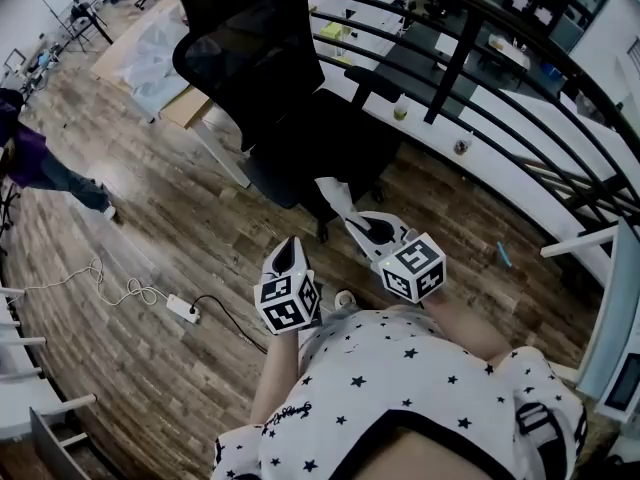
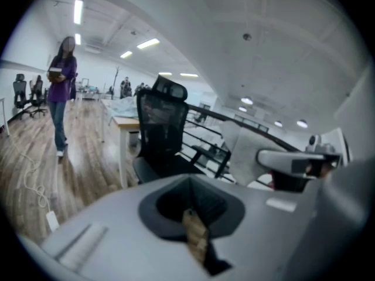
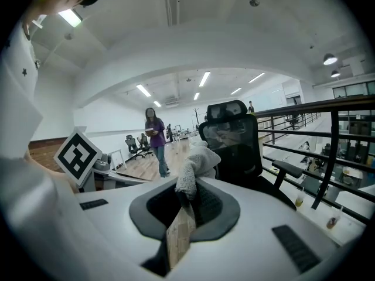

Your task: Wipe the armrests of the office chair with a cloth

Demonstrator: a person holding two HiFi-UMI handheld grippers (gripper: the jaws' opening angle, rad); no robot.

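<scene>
- Cloth (image 3: 196, 165) hangs bunched from the right tool (image 1: 352, 224), which is clenched on it, short of the office chair (image 1: 270, 78) on the floor by the railing (image 1: 520, 88).
- Nearer armrest (image 1: 380, 80) is untouched; I judge no wiping has begun.
- Left tool (image 1: 288, 246) is closed and empty.

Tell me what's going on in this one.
A person holds a hand-held gripper in each hand, facing a black office chair that stands beside a railing. The right hand-held gripper is shut on a white cloth, which sticks up out of its jaws. The left hand-held gripper is shut with nothing in it. Both are held short of the chair, and the cloth is not yet on an armrest.
</scene>
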